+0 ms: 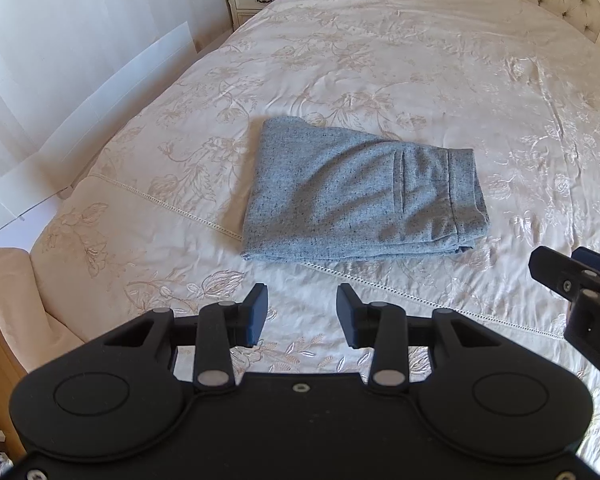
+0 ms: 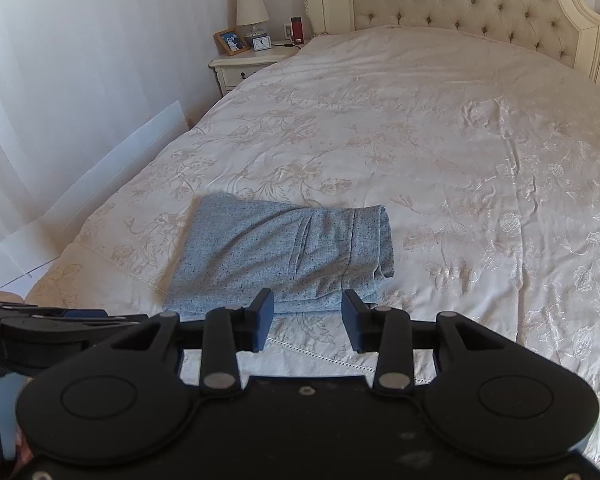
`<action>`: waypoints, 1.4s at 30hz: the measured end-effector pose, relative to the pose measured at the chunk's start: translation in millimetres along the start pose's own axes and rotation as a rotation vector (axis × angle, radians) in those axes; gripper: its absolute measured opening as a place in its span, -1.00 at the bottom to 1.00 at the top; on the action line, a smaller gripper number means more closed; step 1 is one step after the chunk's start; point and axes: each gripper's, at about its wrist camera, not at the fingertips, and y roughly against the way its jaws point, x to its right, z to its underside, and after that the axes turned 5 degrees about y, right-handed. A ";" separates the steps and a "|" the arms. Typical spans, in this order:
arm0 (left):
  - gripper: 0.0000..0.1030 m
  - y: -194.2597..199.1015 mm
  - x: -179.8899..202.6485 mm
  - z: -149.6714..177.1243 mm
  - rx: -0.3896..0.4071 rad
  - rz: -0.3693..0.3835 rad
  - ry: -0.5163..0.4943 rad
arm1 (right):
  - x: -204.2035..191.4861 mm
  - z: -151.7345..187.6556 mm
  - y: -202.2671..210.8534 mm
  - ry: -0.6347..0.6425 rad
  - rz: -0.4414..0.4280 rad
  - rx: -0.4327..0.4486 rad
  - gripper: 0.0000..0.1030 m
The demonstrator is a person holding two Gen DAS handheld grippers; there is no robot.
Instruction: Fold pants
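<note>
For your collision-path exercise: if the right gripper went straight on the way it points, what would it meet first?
Probably the folded grey pants on the bedspread; the open right gripper points at their near edge, though depth is unclear.

bed (image 2: 440, 128): cream floral-embroidered cover | headboard (image 2: 460, 4): tufted, cream frame | nightstand (image 2: 240, 66): cream, left of bed; holds lamp (image 2: 252, 10), photo frame (image 2: 230, 42), clock (image 2: 262, 43) | wall (image 2: 80, 60): pale, daylit

I see the pants (image 1: 360, 196) as flecked grey woven cloth, matt; the bedspread (image 1: 380, 60) is glossy embroidered satin; my left gripper (image 1: 302, 312) is matt black plastic.
</note>
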 end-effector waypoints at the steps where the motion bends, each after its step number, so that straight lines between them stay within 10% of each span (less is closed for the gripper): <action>1: -0.07 0.0 0.2 0.1 0.001 0.000 0.001 | -0.4 0.5 0.0 -0.003 -0.002 -0.001 -0.22; 42: -0.07 -8.7 2.6 -1.8 -0.017 -0.008 -0.045 | 2.0 -0.3 -20.6 -0.008 0.043 -0.109 -0.22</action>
